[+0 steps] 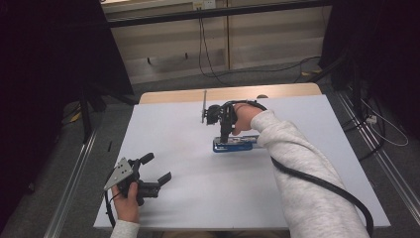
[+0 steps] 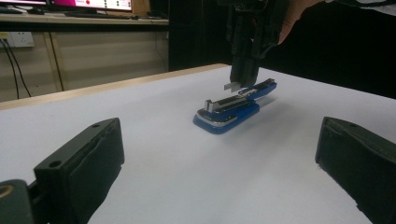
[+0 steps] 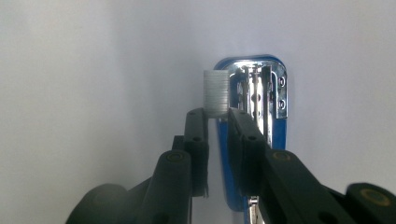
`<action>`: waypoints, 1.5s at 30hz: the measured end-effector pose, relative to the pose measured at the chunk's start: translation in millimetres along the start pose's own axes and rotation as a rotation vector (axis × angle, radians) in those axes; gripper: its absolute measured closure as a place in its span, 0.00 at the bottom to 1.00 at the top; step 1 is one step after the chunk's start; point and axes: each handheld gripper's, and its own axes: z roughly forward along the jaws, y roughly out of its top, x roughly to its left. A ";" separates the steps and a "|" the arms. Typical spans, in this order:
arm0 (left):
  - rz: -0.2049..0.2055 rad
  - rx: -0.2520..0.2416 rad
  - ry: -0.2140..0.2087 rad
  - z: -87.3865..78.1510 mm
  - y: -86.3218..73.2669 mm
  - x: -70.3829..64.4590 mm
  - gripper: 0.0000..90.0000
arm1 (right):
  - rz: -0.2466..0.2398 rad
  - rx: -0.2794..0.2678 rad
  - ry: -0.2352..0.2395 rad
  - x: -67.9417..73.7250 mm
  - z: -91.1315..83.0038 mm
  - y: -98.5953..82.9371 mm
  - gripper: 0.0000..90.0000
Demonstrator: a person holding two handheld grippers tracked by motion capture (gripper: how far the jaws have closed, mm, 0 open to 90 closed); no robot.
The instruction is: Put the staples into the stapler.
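White table (image 1: pixel 173 203): wide bare surface left of and in front of the blue stapler (image 1: pixel 233 144), which lies just right of centre, well inside every edge. Stapler's long axis runs left-right in the high view; its top is open, showing the shiny metal channel. Right gripper (image 1: pixel 225 133) points down over it, jaws clenched on a small ribbed silver strip of staples (image 3: pixel 216 93). Left gripper (image 1: pixel 157 171) rests near the front-left edge, jaws spread wide, grasping nothing.
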 end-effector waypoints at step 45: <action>0.024 0.015 -0.025 2.4 0.3 -2.2 0.01 | 0.015 -0.012 -0.035 -22.1 2.5 5.7 0.88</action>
